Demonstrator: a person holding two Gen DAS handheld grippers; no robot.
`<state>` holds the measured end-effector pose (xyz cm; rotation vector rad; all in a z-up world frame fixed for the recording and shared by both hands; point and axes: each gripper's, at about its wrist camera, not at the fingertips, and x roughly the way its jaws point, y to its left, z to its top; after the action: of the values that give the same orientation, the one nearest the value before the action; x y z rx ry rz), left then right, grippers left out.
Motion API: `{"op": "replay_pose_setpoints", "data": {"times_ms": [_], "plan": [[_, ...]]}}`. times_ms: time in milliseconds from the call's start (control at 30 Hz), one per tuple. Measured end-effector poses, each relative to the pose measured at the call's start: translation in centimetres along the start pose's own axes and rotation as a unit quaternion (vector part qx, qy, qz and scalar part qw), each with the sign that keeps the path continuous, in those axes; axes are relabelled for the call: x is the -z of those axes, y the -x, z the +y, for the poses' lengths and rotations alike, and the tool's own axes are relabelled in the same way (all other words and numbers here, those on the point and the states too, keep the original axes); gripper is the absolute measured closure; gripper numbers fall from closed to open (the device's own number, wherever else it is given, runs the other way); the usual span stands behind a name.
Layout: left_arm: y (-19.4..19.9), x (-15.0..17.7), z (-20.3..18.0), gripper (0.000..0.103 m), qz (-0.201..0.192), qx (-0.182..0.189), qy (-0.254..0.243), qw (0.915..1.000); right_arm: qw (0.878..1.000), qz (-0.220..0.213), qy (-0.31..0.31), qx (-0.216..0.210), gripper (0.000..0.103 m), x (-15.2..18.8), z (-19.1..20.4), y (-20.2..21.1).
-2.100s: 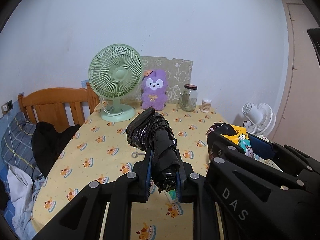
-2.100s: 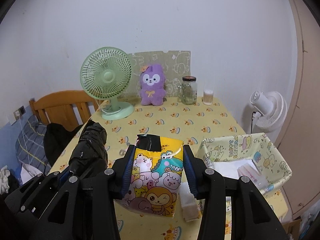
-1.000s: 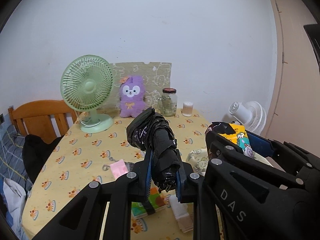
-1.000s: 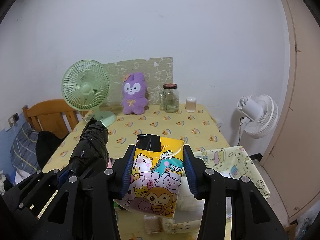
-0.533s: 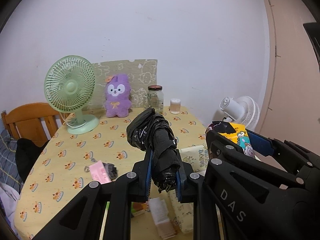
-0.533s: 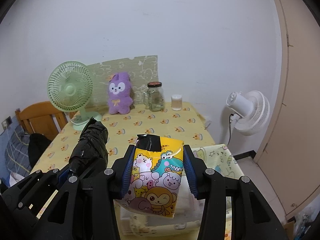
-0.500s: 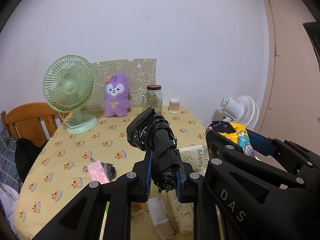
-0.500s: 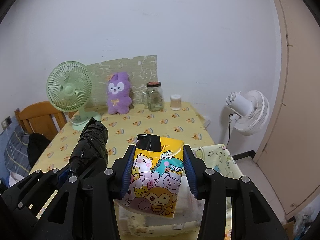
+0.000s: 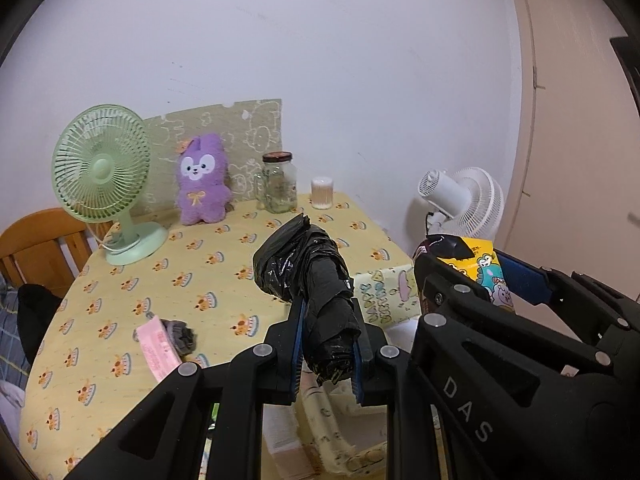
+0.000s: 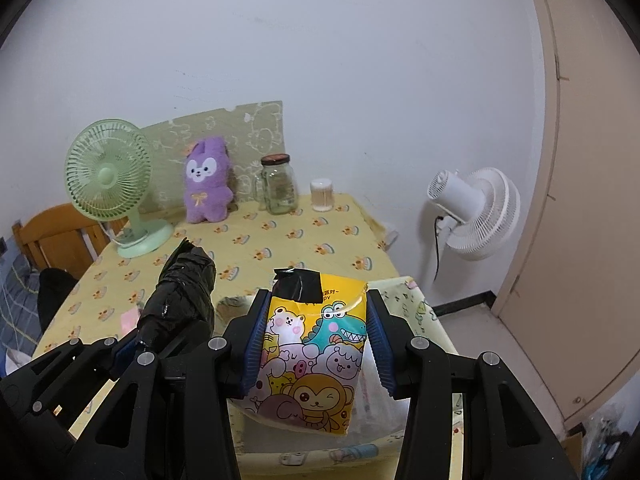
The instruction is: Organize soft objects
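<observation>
Left hand-held gripper: jaws nearly together, clamped on a black plastic bundle that sticks up and forward from the pads, held above the desk.
Right hand-held gripper: jaws partway apart, pads pressing both sides of a yellow cartoon-print packet, held upright.
Position: both carried side by side over the near right part of the desk, above a yellow printed fabric bin.
Bin: at the desk's near right corner; white items inside, unclear what.
Desk: yellow cloth; pink packet touching a small grey item at near left.
Back edge: green fan, purple plush, glass jar.
</observation>
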<state>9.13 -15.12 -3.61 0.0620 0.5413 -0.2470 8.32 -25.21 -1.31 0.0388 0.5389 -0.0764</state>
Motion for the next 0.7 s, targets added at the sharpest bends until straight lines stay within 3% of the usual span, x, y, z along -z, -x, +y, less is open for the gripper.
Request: {"op": "replay_pose_setpoints", "data": {"times_ms": [500, 700], "plan": [[-3.4, 1.0, -2.9, 0.082, 0.052, 0.031, -0.034, 0.9976, 0.999, 0.036, -0.026, 0.026, 0.053, 1.9, -3.4, -2.3], [-4.0, 1.4, -3.1, 0.055, 0.069, 0.03, -0.051, 0.9958, 0.998, 0.044, -0.034, 0.024, 0.054, 2.6, -3.7, -3.0]]}}
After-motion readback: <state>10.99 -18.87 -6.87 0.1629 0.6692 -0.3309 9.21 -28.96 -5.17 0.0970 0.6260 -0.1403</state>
